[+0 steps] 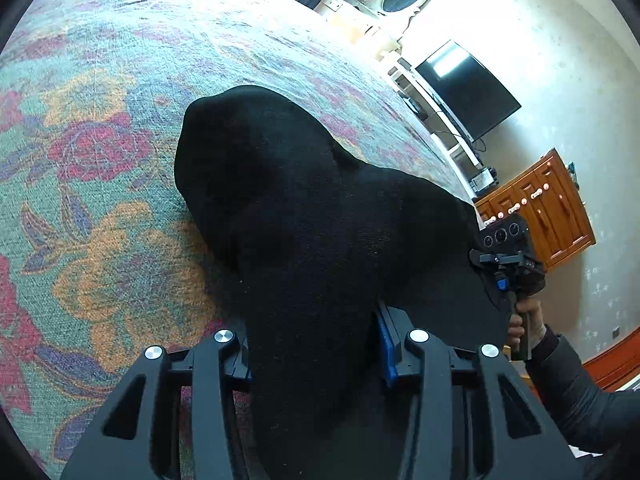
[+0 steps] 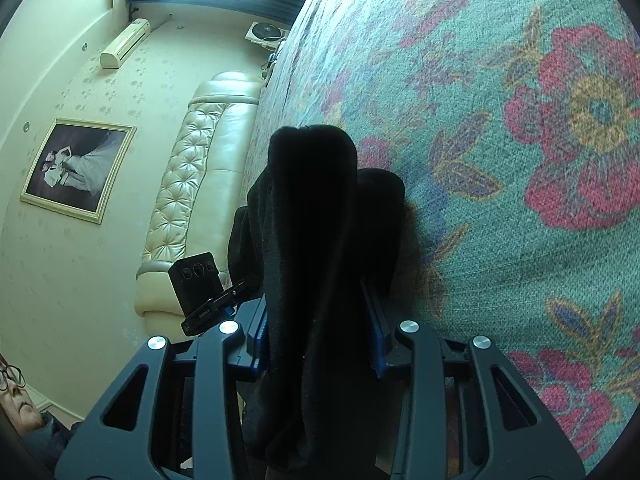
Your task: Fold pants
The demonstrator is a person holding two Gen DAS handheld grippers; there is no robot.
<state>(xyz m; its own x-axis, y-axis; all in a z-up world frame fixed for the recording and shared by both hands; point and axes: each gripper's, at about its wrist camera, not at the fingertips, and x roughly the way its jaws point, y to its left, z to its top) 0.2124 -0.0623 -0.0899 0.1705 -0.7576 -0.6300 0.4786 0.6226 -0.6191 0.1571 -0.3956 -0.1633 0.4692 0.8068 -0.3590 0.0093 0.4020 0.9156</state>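
Observation:
The black pants (image 1: pixel 304 208) hang bunched above a floral bedspread (image 1: pixel 100 160). My left gripper (image 1: pixel 314 344) is shut on a thick fold of the black fabric, which fills the gap between its blue-padded fingers. My right gripper (image 2: pixel 318 336) is shut on another bunch of the pants (image 2: pixel 316 220), which stands up in tall folds in front of it. The right gripper also shows in the left wrist view (image 1: pixel 508 256), held by a hand at the far side of the cloth. The left gripper's camera block shows in the right wrist view (image 2: pixel 200 284).
The floral bedspread (image 2: pixel 520 120) covers the bed under both grippers. A cream tufted headboard (image 2: pixel 192 184) and a framed picture (image 2: pixel 76 168) are on one side. A television (image 1: pixel 468 88) and a wooden cabinet (image 1: pixel 548 208) stand by the far wall.

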